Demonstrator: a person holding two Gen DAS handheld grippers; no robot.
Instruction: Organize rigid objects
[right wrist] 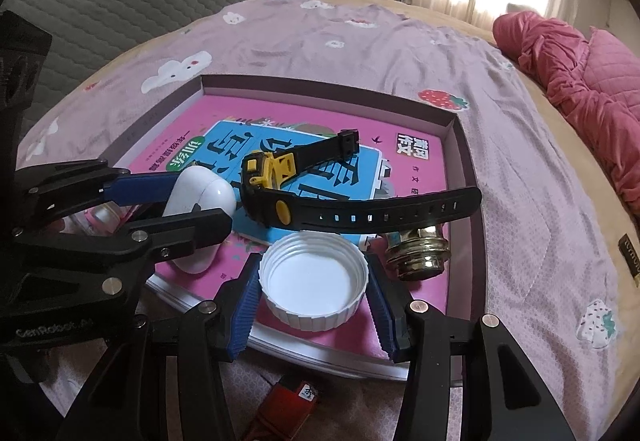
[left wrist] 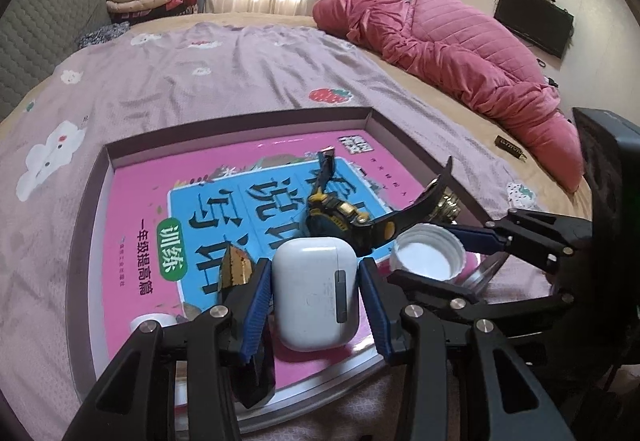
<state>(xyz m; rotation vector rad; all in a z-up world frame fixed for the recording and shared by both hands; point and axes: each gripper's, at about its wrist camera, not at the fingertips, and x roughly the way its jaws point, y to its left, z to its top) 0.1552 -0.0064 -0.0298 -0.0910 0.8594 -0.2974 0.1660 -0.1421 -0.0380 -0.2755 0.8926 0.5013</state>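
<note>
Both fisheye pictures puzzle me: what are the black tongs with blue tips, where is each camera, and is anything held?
They are hand-held two-finger grippers, each with a camera looking along its fingers. The left view shows the left gripper closed around a white earbud case. The right view shows the right gripper closed around a white bottle cap. Both sit over a shallow box on a bed, lined with a pink book. A black-and-yellow watch and a brass fitting lie there.

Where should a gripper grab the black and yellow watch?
Probably the watch at its chunky yellow-and-black case, coming from above, fingers across its sides. The case sits raised on the book, while the thin strap lies low beside the white cap.
</note>
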